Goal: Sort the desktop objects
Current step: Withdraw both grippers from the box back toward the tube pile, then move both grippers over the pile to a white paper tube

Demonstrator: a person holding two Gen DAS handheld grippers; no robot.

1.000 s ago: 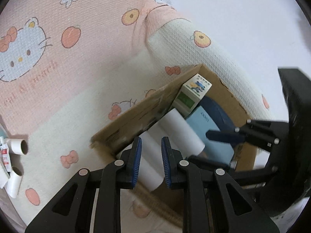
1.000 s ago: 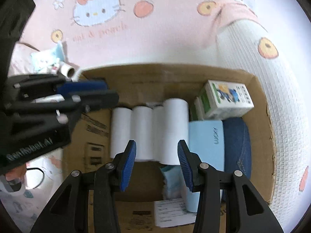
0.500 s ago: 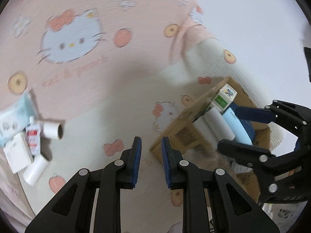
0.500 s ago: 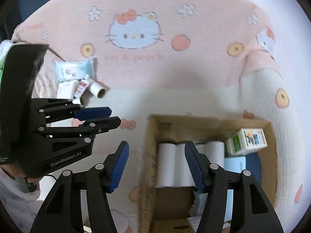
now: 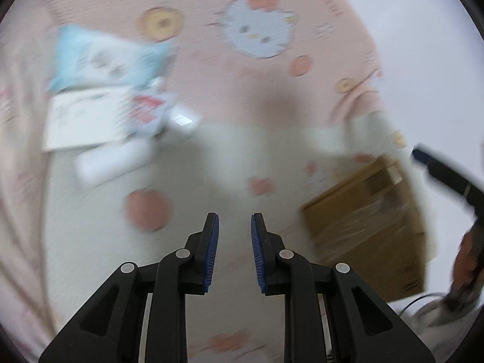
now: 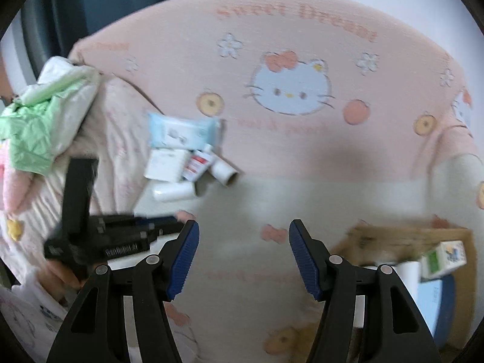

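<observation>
Box [image 6: 408, 236] now rightward, part-filled.

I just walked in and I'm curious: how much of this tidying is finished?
Partly done. The cardboard box already holds white rolls and a green-and-white carton. Nothing is in hand: the left gripper is empty, and the right gripper is opening on nothing. Left on the blanket: a blue wipes pack, a white box, a tube and two rolls.

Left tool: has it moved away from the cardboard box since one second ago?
Yes. The left tool has moved from above the cardboard box toward the pile's white roll.
</observation>
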